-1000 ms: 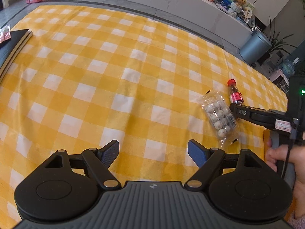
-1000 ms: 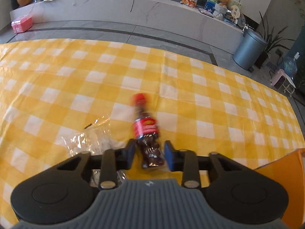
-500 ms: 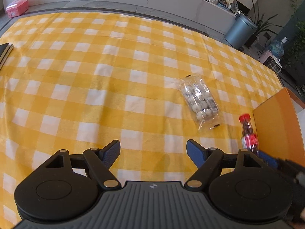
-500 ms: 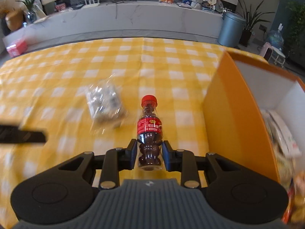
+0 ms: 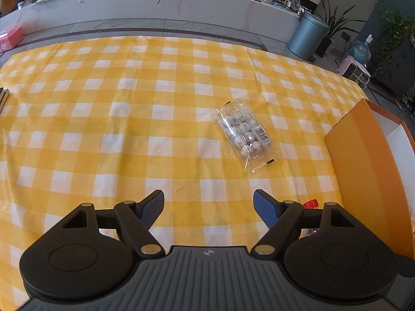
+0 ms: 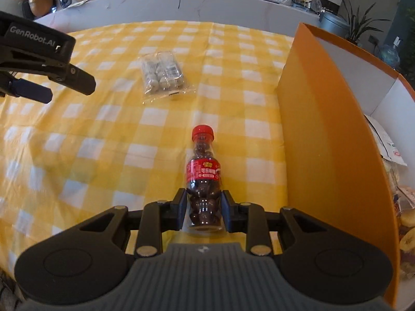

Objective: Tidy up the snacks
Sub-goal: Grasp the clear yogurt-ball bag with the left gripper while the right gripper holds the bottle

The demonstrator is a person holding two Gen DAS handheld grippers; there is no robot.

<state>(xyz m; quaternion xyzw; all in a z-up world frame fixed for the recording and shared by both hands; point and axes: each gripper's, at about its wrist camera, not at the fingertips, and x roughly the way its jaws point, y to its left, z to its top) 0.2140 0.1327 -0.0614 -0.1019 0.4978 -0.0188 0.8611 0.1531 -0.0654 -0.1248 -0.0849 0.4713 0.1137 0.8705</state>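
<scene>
My right gripper (image 6: 204, 208) is shut on a small cola-shaped candy bottle (image 6: 203, 173) with a red cap, held above the yellow checked tablecloth, just left of the orange box (image 6: 334, 140). Only the bottle's red cap (image 5: 311, 204) shows in the left wrist view, behind my left finger. A clear bag of round grey candies (image 5: 245, 133) lies on the cloth ahead of my left gripper (image 5: 208, 206), which is open and empty; the bag also shows in the right wrist view (image 6: 162, 73). The left gripper (image 6: 39, 59) shows at the upper left of the right wrist view.
The orange box (image 5: 363, 171) stands at the table's right and holds several snack packets (image 6: 386, 147) and banana chips (image 6: 407, 241). A dark flat object (image 5: 3, 96) lies at the far left edge. A grey bin (image 5: 307, 36) and a counter with snacks stand beyond the table.
My right gripper has carried the bottle toward me and right, alongside the orange box. My left gripper has pulled back and turned, so the candy bag now lies ahead of it.
</scene>
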